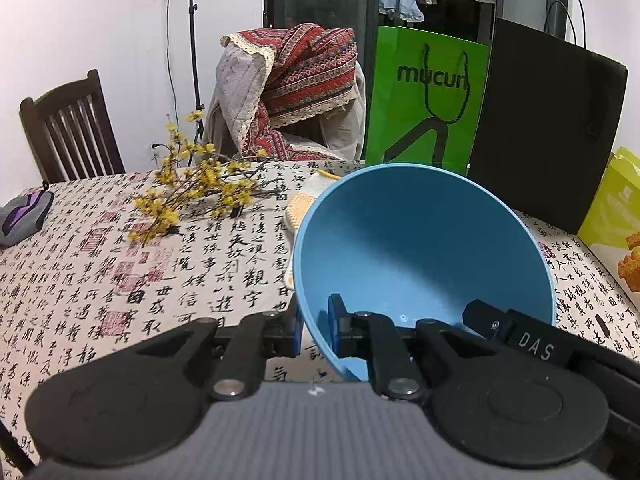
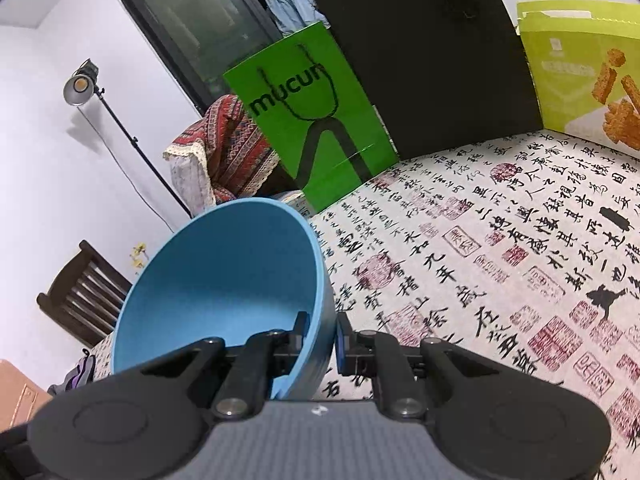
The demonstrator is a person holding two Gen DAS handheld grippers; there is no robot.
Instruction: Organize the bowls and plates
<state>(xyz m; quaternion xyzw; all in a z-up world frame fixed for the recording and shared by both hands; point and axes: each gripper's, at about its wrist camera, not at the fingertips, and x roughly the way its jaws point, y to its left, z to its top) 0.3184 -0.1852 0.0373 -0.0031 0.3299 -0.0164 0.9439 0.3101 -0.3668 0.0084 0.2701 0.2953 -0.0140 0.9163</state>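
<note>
One blue bowl hangs tilted above the table, its hollow facing both cameras, and both grippers grip it. My left gripper is shut on the bowl's left wall, one pad inside and one outside. My right gripper is shut on the opposite wall of the same bowl, again with a pad on each side. In the left wrist view one of the right gripper's black fingers shows at the bowl's near right rim. The bowl is empty inside.
The table's calligraphy-print cloth carries a yellow flowering branch, a yellow-and-white cloth behind the bowl and a grey-purple item. A green bag, black bag and snack box stand at the back. A wooden chair is left.
</note>
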